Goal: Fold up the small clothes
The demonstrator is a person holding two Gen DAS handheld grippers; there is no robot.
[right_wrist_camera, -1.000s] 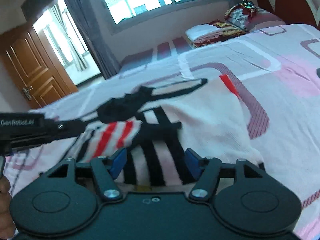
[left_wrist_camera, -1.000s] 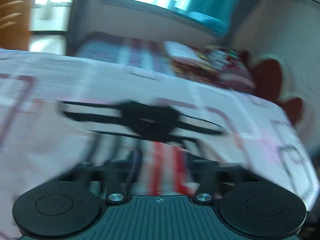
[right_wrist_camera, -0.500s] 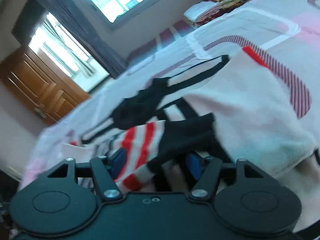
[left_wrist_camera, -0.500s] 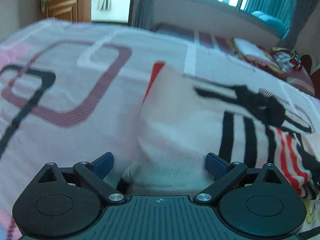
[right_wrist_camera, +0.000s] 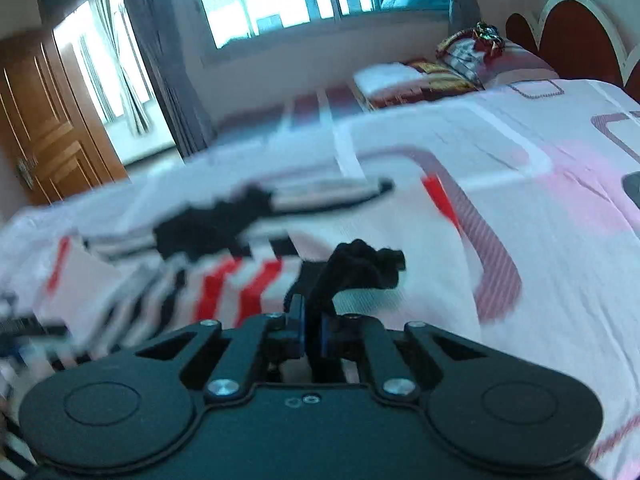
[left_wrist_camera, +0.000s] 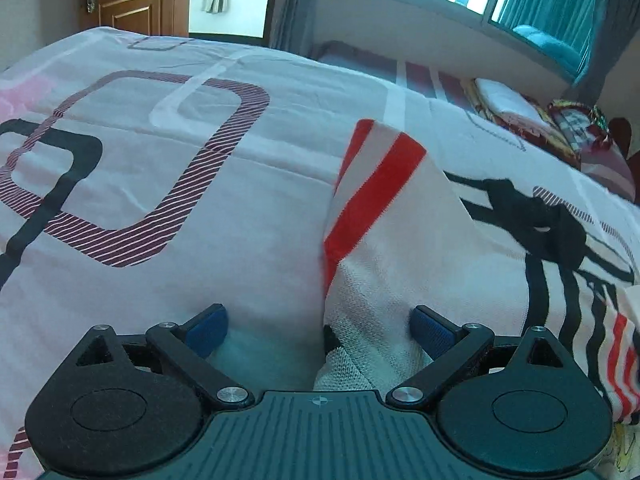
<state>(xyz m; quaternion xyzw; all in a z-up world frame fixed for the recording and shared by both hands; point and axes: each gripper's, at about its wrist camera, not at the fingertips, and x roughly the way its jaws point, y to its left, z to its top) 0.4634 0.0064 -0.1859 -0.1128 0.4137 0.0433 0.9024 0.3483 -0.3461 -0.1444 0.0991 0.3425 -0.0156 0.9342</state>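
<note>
The garment (left_wrist_camera: 400,240) you are folding lies on the bed's pink-and-white patterned cover (left_wrist_camera: 160,200), spread out in front of both tools. It is a white knit piece with a coarse, waffle-like weave, crossed by broad red stripes at one raised corner and by black and red stripes further along; black cords meeting in a dark knot (left_wrist_camera: 548,224) lie across its far part. Your left gripper (left_wrist_camera: 320,326) stands with its blue pads wide apart, the near edge of the white knit lying between them, and neither pad presses on the cloth, though the right-hand pad (left_wrist_camera: 430,330) sits just beside it. Your right gripper (right_wrist_camera: 313,334) has just been closing and is now pinched tight on a black piece of the garment (right_wrist_camera: 360,268), which bunches up out of the jaws in a crumpled loop above the striped cloth. The right wrist view is blurred towards its left side, so the stripes there smear together. Folded bedding (right_wrist_camera: 420,76) sits at the head of the bed, well apart from the garment.
</note>
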